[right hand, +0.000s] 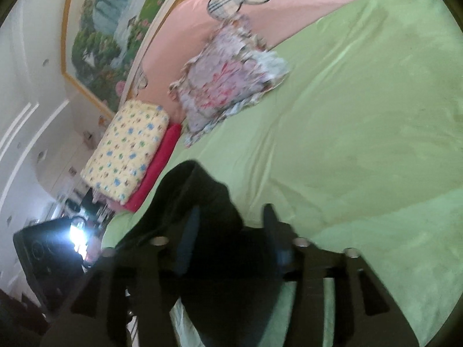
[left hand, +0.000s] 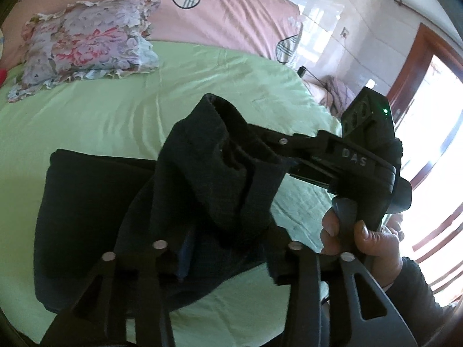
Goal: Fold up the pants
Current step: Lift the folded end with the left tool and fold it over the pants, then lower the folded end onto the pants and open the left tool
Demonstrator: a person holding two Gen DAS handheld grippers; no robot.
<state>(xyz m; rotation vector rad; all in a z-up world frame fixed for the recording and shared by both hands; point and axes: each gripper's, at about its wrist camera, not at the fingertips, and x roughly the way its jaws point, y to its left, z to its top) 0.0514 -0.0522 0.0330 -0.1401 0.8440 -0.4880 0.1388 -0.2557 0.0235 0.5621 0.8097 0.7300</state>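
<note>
Here, dark pants (left hand: 95, 202) mid-frame on green bed (left hand: 115, 110), left hand-held gripper (left hand: 228, 263) and right hand-held gripper (left hand: 260, 153) both part open, cloth between fingers.

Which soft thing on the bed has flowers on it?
The frilly-edged pillow lying on the green sheet. The folded blanket has little coloured dots; the pants are plain dark.

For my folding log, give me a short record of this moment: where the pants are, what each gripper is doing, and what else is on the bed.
pants: dark, partly folded on the green sheet, one end lifted
left gripper: open, with pants cloth inside it
right gripper: open, with the pants' raised end inside it
also on bed: floral pillow, pink cover behind it
fold: not yet finished
</note>
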